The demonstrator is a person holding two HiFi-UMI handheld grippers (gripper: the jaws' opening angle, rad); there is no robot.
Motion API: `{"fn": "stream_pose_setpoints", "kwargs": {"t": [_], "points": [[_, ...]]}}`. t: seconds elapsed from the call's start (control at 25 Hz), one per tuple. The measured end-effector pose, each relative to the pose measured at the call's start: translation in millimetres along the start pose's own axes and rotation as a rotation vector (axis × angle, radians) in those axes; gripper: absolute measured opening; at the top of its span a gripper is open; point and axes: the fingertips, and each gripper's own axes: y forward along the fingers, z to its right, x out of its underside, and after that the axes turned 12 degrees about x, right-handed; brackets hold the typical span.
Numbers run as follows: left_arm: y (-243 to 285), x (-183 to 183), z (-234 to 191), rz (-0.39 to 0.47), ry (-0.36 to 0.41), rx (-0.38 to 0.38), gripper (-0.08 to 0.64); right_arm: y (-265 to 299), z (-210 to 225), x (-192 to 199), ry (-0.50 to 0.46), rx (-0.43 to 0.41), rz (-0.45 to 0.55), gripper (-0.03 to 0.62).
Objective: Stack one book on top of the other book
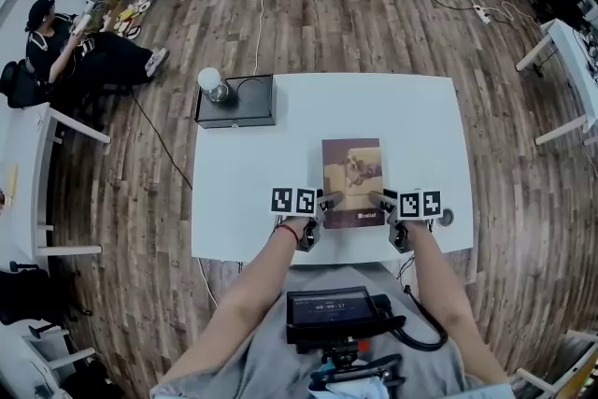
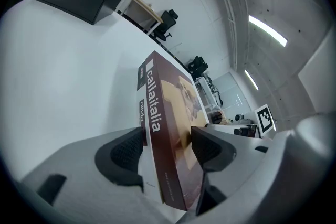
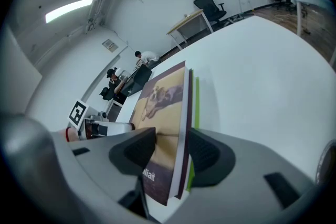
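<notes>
Currently both tongs are on the same book. Left tongs [image 2: 165, 148]: jaws part-way in, pads pressed against either face of the brown book [image 2: 169, 105] at its spine corner. Right tongs [image 3: 169, 153]: the same narrow gap, one pad on the cover and one underneath, at the page-edge corner.

Key relation: the brown book runs straight ahead of both tongs. Its long axis points away from me across the white table [image 1: 252, 163], and its near short edge sits close to the table's near edge. The grips are at the two near corners, so neither hand is nearer than the other.

A second book, the green book [image 3: 197, 99], shows only as a thin strip just under and beside the brown one's page edge. I cannot tell whether the right lower pad sits beneath the green book too, or whether the near edge is lifted off the table.

Judgement: the stack looks made or nearly so. What remains is squaring the edges and letting go.

Writing: the spine reads "caliaitalia" in white, and part of that word also shows low on the cover. A smaller spine label is unreadable. The cover picture looks like a dog lying down.
</notes>
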Motion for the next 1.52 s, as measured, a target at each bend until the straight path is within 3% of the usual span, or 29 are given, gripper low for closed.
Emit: {"fn": "stream_pose_setpoints", "kwargs": {"t": [0.2, 0.44, 0.64, 0.84, 0.92, 1.08, 1.16, 1.24, 1.52], "points": [[-8, -6, 0, 0.020, 0.092, -0.015, 0.276, -6, 0, -7, -0.084, 0.052, 0.085, 0.190], [-36, -13, 10, 0.076, 0.198, -0.018, 0.276, -36, -16, -24, -0.179, 0.052, 0.268, 0.190], [-60, -16, 42, 0.133, 0.351, 0.032, 0.276, -60, -54, -24, -0.362, 0.009, 0.380, 0.189], [-75, -1, 77, 0.120, 0.479, 0.106, 0.266, -75, -103, -22, -0.385, -0.111, 0.447, 0.189], [-80, 5, 89, 0.124, 0.514, 0.136, 0.226, -78, -122, -18, -0.415, -0.150, 0.454, 0.189], [-94, 4, 108, 0.164, 0.579, 0.175, 0.065, -78, -160, -7, -0.505, -0.236, 0.447, 0.183], [-100, 2, 116, 0.182, 0.611, 0.192, 0.031, -80, -176, -2, -0.535, -0.276, 0.454, 0.143], [-105, 1, 122, 0.192, 0.637, 0.205, 0.018, -82, -189, 1, -0.550, -0.309, 0.463, 0.066], [-118, -1, 142, 0.248, 0.743, 0.261, 0.015, -93, -213, 5, -0.631, -0.323, 0.529, 0.038]]}}
